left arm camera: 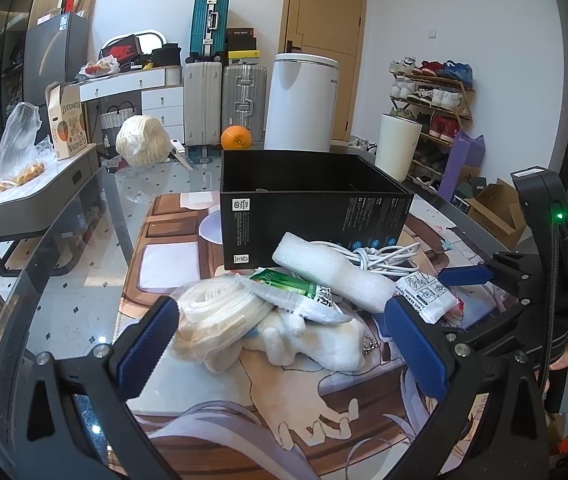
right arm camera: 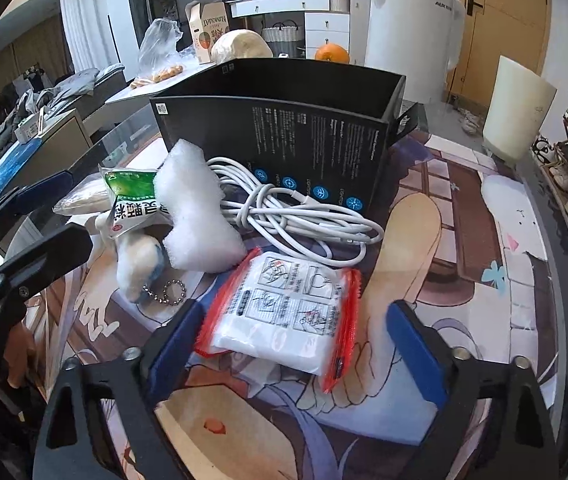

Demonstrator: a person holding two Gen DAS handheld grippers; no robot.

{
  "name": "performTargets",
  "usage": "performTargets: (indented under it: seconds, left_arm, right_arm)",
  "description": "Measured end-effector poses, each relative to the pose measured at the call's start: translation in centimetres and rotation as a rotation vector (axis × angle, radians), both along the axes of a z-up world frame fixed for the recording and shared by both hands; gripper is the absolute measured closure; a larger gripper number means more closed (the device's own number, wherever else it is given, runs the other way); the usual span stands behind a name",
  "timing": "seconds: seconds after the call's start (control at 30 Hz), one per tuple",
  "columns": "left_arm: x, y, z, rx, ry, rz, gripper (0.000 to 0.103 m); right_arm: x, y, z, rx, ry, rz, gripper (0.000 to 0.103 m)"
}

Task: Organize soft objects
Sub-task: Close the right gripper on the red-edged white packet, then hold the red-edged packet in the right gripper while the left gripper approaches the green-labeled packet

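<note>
A pile of soft things lies on the printed mat before an open black box (left arm camera: 315, 208) (right arm camera: 280, 120). My left gripper (left arm camera: 284, 344) is open around a white plush toy (left arm camera: 315, 340) and a bagged cream roll (left arm camera: 220, 316). A green-white packet (left arm camera: 295, 292) (right arm camera: 132, 196), a white foam piece (left arm camera: 331, 268) (right arm camera: 196, 224) and a coiled white cable (left arm camera: 383, 256) (right arm camera: 291, 216) lie behind. My right gripper (right arm camera: 295, 344) is open around a white red-edged pouch (right arm camera: 287, 312) (left arm camera: 427, 292). The plush (right arm camera: 140, 260) has a bead chain.
The glass table edge (left arm camera: 84, 240) runs on the left, with a grey side table (left arm camera: 36, 196) beyond. An orange (left arm camera: 236, 138) and a wrapped round bundle (left arm camera: 142, 140) sit at the table's far end. A white bin (left arm camera: 299, 100) stands behind.
</note>
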State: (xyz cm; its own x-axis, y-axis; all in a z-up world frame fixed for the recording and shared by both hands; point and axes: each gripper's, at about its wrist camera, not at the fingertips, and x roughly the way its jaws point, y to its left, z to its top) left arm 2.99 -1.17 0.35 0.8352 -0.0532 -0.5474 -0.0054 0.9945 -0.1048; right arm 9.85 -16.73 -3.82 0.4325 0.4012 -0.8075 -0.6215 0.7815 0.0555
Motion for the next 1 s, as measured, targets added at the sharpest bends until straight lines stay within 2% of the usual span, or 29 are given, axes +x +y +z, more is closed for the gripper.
performTargets:
  seconds: [0.07, 0.2, 0.3, 0.37, 0.57, 1.0]
  left_arm:
    - [0.0, 0.0, 0.0, 0.001, 0.0, -0.001, 0.0]
    - [0.0, -0.1, 0.0, -0.001, -0.001, -0.003, 0.0]
    - [0.0, -0.2, 0.0, 0.0, 0.0, -0.003, 0.0]
    - [0.0, -0.2, 0.0, 0.001, 0.0, -0.003, 0.0]
    - [0.0, -0.3, -0.1, 0.005, 0.001, -0.002, 0.0]
    - [0.3, -0.6, -0.3, 0.034, 0.016, 0.0, 0.0]
  right_arm:
    - [-0.2, 0.0, 0.2, 0.008, -0.005, 0.006, 0.02]
    - [-0.5, 0.0, 0.4, 0.008, -0.018, 0.022, 0.027]
    - [-0.6, -0.2, 0.5, 0.006, -0.023, 0.027, 0.042]
    - [-0.6, -0.5, 0.6, 0.011, -0.02, 0.039, 0.046]
    - [-0.9, -1.0, 0.9, 0.017, -0.023, 0.063, 0.049]
    - [-1.7, -2.8, 4.0, 0.085, -0.089, 0.072, 0.049]
